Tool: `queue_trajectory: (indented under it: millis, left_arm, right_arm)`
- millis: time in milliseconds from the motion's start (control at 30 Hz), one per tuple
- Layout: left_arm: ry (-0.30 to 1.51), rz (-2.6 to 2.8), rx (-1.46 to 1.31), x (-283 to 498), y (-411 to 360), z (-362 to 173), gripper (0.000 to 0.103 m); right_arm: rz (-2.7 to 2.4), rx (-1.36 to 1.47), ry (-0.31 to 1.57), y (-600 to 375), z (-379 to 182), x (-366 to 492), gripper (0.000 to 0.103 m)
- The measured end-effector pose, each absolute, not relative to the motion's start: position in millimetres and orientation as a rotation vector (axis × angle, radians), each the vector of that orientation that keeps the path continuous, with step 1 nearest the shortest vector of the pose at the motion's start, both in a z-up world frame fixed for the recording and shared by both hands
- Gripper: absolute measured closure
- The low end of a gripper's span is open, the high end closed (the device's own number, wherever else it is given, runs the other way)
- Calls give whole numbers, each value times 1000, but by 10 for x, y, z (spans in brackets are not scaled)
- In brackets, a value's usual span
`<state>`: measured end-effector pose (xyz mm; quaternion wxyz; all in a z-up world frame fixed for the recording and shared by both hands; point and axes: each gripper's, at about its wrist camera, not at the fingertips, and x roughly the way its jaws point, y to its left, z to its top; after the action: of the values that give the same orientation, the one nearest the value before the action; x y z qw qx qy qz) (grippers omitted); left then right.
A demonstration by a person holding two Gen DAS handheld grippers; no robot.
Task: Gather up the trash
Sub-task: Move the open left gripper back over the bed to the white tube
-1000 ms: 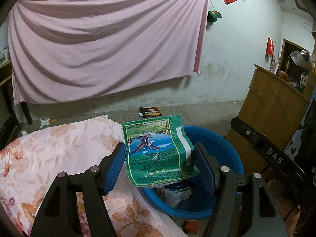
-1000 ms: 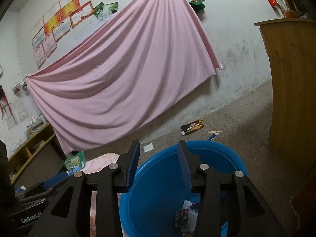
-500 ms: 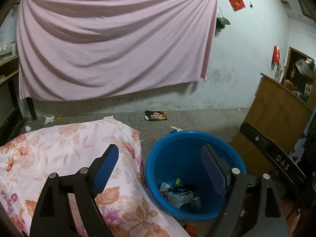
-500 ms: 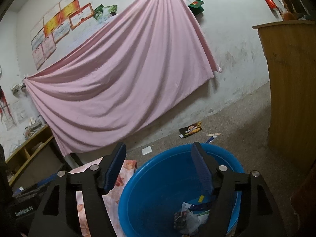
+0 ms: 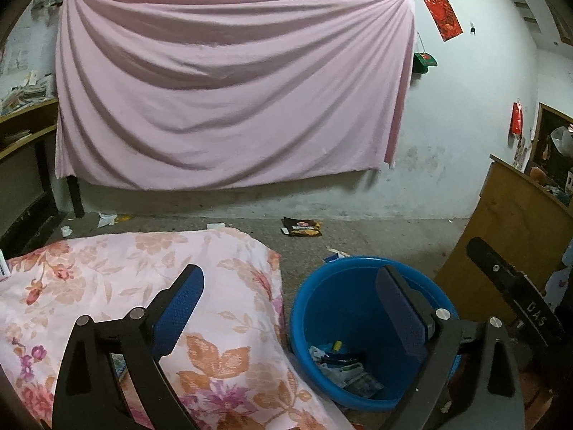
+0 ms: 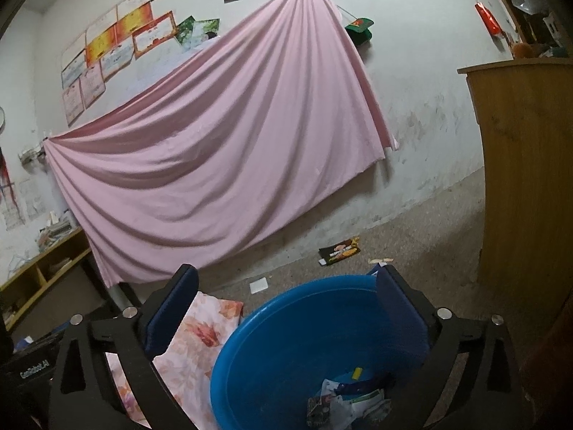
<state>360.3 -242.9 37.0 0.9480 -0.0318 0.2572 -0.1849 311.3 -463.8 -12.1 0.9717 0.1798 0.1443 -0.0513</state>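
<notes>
Left hand-held gripper (image 5: 290,308): black angular frame, blue textured pads, silver round screws.
Right hand-held gripper (image 6: 286,304): same black frame, darker blue pads, silver screws.
Markings: white "DAS" lettering; another reads, perhaps, "GenRobot.AI".

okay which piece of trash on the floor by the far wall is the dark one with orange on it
The black snack wrapper lying flat on the floor below the pink sheet. The other scraps there, like the paper to its left, are white.
</notes>
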Motion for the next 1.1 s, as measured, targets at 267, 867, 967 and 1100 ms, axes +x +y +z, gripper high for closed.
queue_trajectory:
  millis: [267, 867, 967, 1100]
  left_arm:
    - [513, -353, -56, 3572, -2348, 378, 8]
    - [482, -239, -42, 3266, -1497, 458, 8]
    - [533, -221, -17, 3217, -1373, 357, 8]
    - [641, -206, 46, 3258, -1298, 143, 9]
  right_arm:
    - [-96, 327, 267, -4562, -89, 3100, 0]
    - [2, 237, 291, -4023, 17, 3099, 0]
    - [35, 216, 345, -3875, -22, 3136, 0]
    - [70, 171, 385, -3708, -86, 3149, 0]
